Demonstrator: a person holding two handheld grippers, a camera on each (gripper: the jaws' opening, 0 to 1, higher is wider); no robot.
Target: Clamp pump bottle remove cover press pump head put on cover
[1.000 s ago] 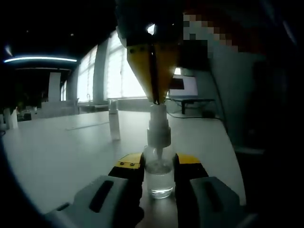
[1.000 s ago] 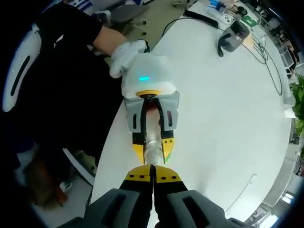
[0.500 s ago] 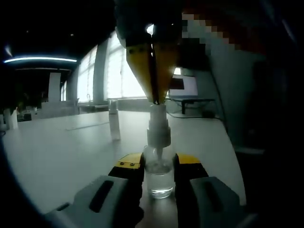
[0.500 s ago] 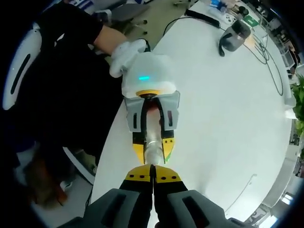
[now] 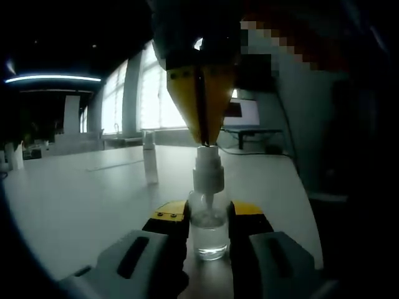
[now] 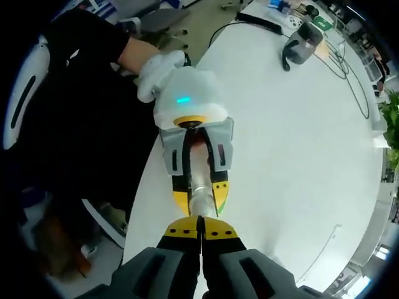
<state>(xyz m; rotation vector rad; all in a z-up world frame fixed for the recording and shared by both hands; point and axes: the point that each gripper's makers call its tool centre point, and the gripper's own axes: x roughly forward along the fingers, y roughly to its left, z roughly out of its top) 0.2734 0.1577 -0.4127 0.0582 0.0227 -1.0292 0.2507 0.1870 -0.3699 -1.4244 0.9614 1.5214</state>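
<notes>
- White and broad, the surface (image 6: 299, 143) runs out under both grippers, with bright windows behind in the left gripper view.
- Left gripper (image 5: 207, 215): its fingers (image 5: 167, 215) are closed against both sides of the clear bottle (image 5: 208, 233), low on the body. That grip looks meant to hold the bottle upright and steady while the top is worked from above.
- The bottle stands on the surface near its edge, as the right gripper view shows, with the left gripper (image 6: 194, 159) reaching in from the person's side.
- Right gripper (image 6: 201, 232): its yellow-tipped fingers (image 6: 181, 229) are pressed together with no gap and nothing between them. In the left gripper view they come straight down as a closed wedge (image 5: 201, 103) onto the pump head (image 5: 207, 168). I take this as the pressing step, the shut tips serving as a blunt pusher.
- A tall, slim, pale piece (image 5: 149, 157) stands well apart on the surface behind; it may be the removed cover, though I cannot be sure.
- Farther off lie a grey device (image 6: 303, 45) and cables (image 6: 349, 75).
- Against a second ago: the right gripper's tips sit lower, and the pump's top looks pushed down a little; the bottle and the left grip have not shifted.
</notes>
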